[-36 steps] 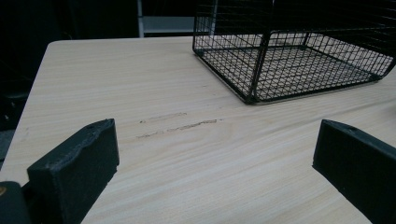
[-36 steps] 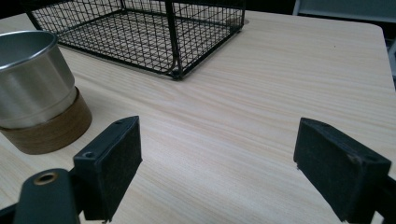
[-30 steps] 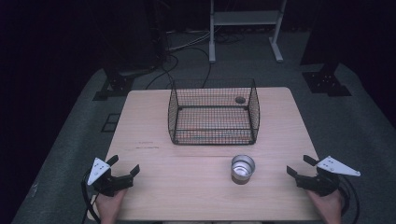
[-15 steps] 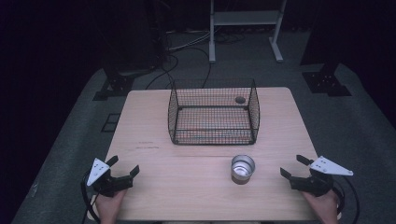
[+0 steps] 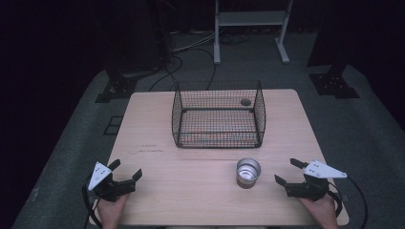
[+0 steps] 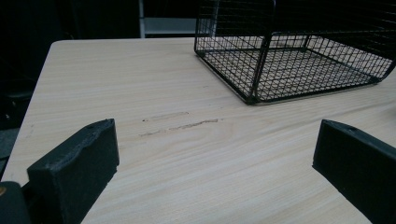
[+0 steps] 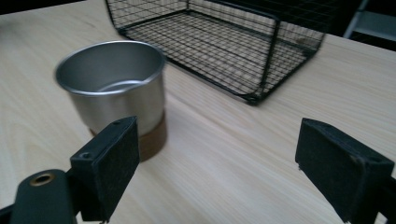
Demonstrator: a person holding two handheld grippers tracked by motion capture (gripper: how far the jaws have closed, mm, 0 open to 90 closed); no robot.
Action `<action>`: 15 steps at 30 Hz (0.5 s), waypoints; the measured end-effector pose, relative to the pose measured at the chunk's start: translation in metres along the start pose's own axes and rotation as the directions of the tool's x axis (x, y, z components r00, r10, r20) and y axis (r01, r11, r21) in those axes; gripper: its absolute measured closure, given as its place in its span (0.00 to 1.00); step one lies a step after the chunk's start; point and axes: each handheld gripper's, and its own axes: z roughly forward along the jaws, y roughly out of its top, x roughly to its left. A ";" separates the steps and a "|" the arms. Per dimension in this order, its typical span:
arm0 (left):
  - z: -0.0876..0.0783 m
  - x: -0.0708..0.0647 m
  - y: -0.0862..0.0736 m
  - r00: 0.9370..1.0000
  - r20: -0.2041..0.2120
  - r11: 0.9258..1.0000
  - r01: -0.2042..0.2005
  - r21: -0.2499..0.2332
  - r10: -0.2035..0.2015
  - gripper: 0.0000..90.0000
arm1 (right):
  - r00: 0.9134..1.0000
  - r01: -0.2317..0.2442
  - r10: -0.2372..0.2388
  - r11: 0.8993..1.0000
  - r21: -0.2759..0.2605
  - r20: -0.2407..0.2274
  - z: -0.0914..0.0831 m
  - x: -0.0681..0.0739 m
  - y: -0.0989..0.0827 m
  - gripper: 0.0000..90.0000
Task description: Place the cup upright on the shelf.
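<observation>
The right gripper [image 5: 292, 172] hovers low over the near right part of the desk [image 5: 157, 124], its jaws spread wide and holding nothing. In the right gripper view the metal cup [image 7: 114, 88] stands upright just ahead of the jaws but off to their left side, partly behind the left pad [image 7: 109, 163] rather than centred between the two. That offset is the main hazard: if the gripper moves straight ahead, the left jaw would likely strike the cup's wall instead of passing beside it, pushing the cup along the smooth wood or tipping it. The cup is tall for its base and has a shiny, slightly tapered side, so a grip taken too high or on only one edge could let it slip or rotate when lifted. Whether anything is inside the cup cannot be told.

Farther out, the wire basket [image 5: 217, 114] sits behind the cup toward the middle of the desk, near it but apart. A shoved cup could slide into the basket's front wall, and a cup carried too low could catch on the top rim.

The left gripper [image 5: 126, 171] rests at the near left corner, jaws also apart and empty, well away from the cup, so it is poorly placed to steady anything.
</observation>
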 end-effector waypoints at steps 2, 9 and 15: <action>-0.001 0.000 0.000 1.000 0.000 1.000 0.001 0.000 -0.001 0.00 | 1.000 0.009 -0.009 1.000 0.004 -0.011 0.002 0.003 0.001 0.14; -0.001 0.001 0.000 1.000 0.000 1.000 0.005 -0.003 -0.005 0.00 | 0.997 0.028 -0.027 0.999 0.016 -0.077 0.013 0.019 0.008 0.14; -0.002 0.001 0.000 1.000 0.001 1.000 0.006 -0.005 -0.006 0.00 | 0.993 0.017 -0.014 1.000 0.024 -0.118 0.019 0.028 0.009 0.10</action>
